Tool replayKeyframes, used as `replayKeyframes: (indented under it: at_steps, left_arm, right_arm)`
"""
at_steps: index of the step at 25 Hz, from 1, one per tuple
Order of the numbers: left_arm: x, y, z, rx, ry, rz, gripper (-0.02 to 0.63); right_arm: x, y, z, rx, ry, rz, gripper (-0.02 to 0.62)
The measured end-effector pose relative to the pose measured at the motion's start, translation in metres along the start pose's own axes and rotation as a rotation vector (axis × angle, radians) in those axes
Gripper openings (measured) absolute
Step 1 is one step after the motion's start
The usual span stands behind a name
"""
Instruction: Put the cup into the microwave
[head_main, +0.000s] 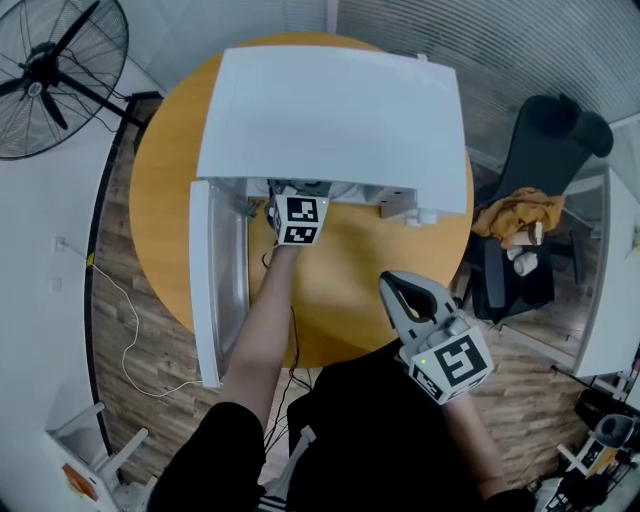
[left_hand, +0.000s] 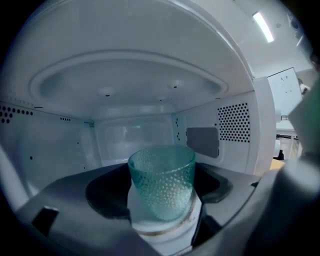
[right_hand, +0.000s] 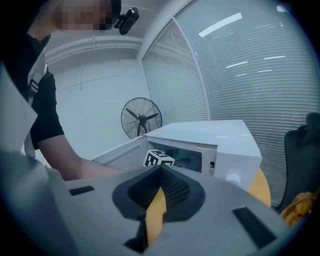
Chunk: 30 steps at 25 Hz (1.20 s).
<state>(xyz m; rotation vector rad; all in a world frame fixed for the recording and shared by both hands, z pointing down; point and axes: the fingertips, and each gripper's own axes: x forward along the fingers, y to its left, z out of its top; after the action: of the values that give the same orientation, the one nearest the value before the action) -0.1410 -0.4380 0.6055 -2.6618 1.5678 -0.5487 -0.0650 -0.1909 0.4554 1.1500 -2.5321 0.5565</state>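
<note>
A green dimpled glass cup sits upright between the grey jaws of my left gripper, which is shut on it. The cup is inside the white cavity of the microwave, with a white piece just under it. In the head view the left gripper reaches into the mouth of the microwave; its jaws and the cup are hidden under the top panel. My right gripper hovers over the near edge of the table, shut, with nothing in it. In the right gripper view its jaws meet at the tips.
The microwave door stands swung open to the left. The microwave rests on a round orange table. A standing fan is at the far left, and a dark chair with an orange cloth is at the right. A cable lies on the floor.
</note>
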Motion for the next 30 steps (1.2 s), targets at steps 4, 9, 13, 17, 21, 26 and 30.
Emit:
replayKeyframes:
  at_steps: [4,9,13,17,21,26,30]
  left_arm:
    - [0.009,0.004,-0.001,0.014,-0.012,0.008,0.372]
    - [0.014,0.006,-0.005,0.013,0.026,0.012,0.367]
    - [0.013,0.006,-0.005,0.008,0.012,0.015,0.367]
    - [0.012,0.007,-0.004,0.007,0.005,0.013,0.368]
    - [0.009,0.005,-0.005,0.01,0.006,0.011,0.37]
    - [-0.001,0.007,-0.006,0.008,0.024,0.028,0.37]
    - [-0.015,0.003,-0.008,0.005,0.042,0.042,0.37]
  right_arm:
    - [0.001,0.001,-0.002,0.008,0.002,0.004,0.009]
    - [0.001,0.001,0.0,0.005,0.001,0.003,0.009]
    - [0.002,-0.002,0.002,0.01,-0.002,-0.002,0.009]
    - [0.002,-0.001,0.002,0.01,-0.003,-0.001,0.009]
    - [-0.001,-0.002,0.0,0.014,-0.004,-0.009,0.009]
    - [-0.008,0.0,0.002,0.009,-0.022,-0.007,0.009]
    - [-0.016,0.003,0.003,-0.002,-0.042,0.003,0.009]
